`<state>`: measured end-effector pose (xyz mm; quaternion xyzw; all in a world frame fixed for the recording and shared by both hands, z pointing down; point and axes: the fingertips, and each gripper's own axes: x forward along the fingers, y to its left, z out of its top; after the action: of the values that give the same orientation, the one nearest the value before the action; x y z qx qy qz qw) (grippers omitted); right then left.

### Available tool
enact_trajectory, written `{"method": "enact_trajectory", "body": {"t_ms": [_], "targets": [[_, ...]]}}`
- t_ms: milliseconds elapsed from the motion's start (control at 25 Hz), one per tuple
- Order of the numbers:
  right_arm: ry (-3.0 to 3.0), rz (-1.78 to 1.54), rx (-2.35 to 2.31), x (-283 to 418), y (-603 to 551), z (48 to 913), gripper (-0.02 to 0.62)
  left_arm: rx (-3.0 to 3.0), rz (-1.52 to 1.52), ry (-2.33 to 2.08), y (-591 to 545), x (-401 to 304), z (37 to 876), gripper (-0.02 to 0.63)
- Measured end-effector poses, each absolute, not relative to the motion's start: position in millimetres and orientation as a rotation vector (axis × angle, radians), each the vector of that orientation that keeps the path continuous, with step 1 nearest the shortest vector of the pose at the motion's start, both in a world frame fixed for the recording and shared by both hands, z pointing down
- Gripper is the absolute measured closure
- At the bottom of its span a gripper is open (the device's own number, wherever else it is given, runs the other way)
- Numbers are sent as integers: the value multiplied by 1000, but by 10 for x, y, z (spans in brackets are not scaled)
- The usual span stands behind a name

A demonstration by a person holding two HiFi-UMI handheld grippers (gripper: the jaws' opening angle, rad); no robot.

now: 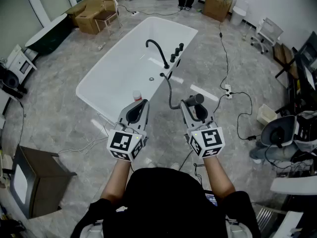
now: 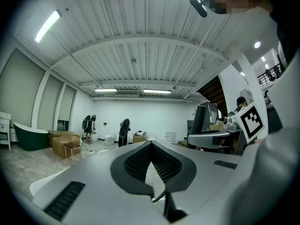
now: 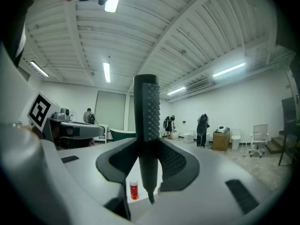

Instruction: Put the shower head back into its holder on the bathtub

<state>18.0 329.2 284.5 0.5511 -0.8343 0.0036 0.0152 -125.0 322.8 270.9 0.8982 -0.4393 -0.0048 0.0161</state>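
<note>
A white bathtub (image 1: 119, 78) stands on the grey floor ahead, with a black faucet (image 1: 157, 51) and black knobs (image 1: 176, 50) on its right rim. A black hose (image 1: 170, 94) runs from that rim to the black shower head (image 1: 197, 99). My right gripper (image 1: 194, 106) is shut on the shower head, which stands upright between the jaws in the right gripper view (image 3: 146, 121). My left gripper (image 1: 138, 108) hovers beside it near the tub's near corner, shut with nothing in it (image 2: 150, 149).
A small red-capped bottle (image 1: 137, 96) sits on the tub's near rim. Cables and a power strip (image 1: 228, 89) lie on the floor at the right. Cardboard boxes (image 1: 94, 11), a dark green tub (image 1: 47, 33) and an office chair (image 1: 285, 135) ring the area.
</note>
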Motion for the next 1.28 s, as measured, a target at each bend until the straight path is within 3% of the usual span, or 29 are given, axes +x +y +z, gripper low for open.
{"method": "enact_trajectory", "body": {"t_ms": [1280], "targets": [[-2643,59,1619,970,3350,3093,454,2766,18,-1399,3331,-321,2882,594]]}}
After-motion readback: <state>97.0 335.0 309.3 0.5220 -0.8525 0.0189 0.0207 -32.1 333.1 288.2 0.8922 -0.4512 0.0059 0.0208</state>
